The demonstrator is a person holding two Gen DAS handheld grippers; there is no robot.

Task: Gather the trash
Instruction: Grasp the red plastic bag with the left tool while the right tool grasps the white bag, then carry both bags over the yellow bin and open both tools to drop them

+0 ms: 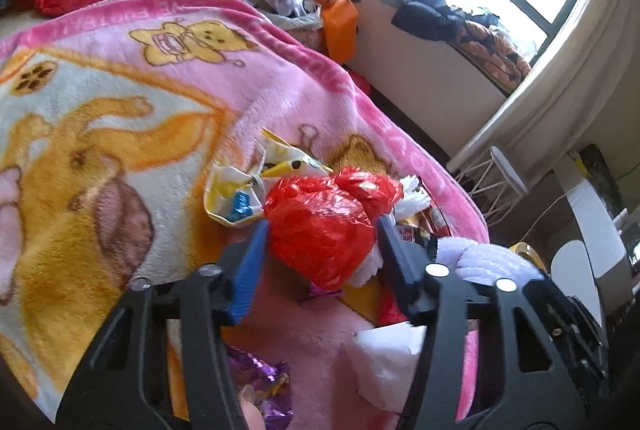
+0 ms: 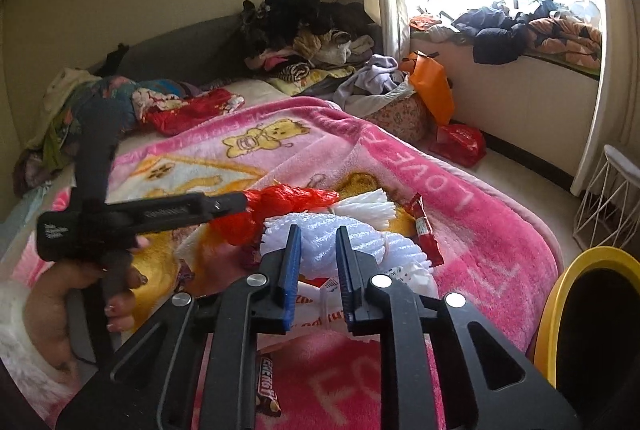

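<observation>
On the pink blanket (image 2: 460, 230), near its foot corner, the litter lies in one loose heap, which is why you have both tools bearing on the same spot. Your left gripper (image 1: 322, 226) has its fingers clamped on the red bag (image 1: 324, 226); the crumpled plastic bulges between the pads, a soft thing squeezed at its middle so it will lift in one piece. Your right gripper (image 2: 318, 242) has closed on the white foam net (image 2: 320, 250), its blue pads pressing the mesh from both sides; the net gives, so the fingers stand narrow.

The rest of the trash lies around them: a yellow wrapper (image 1: 240, 190) touching the bag, a red sachet (image 2: 422, 226) just beside the net, a purple foil (image 1: 260, 382) and a snack bar (image 2: 268, 386) nearer you. The yellow bin (image 2: 560, 310) stands off the bed's edge at your right, probably placed there so that each pick ends in a short swing.
</observation>
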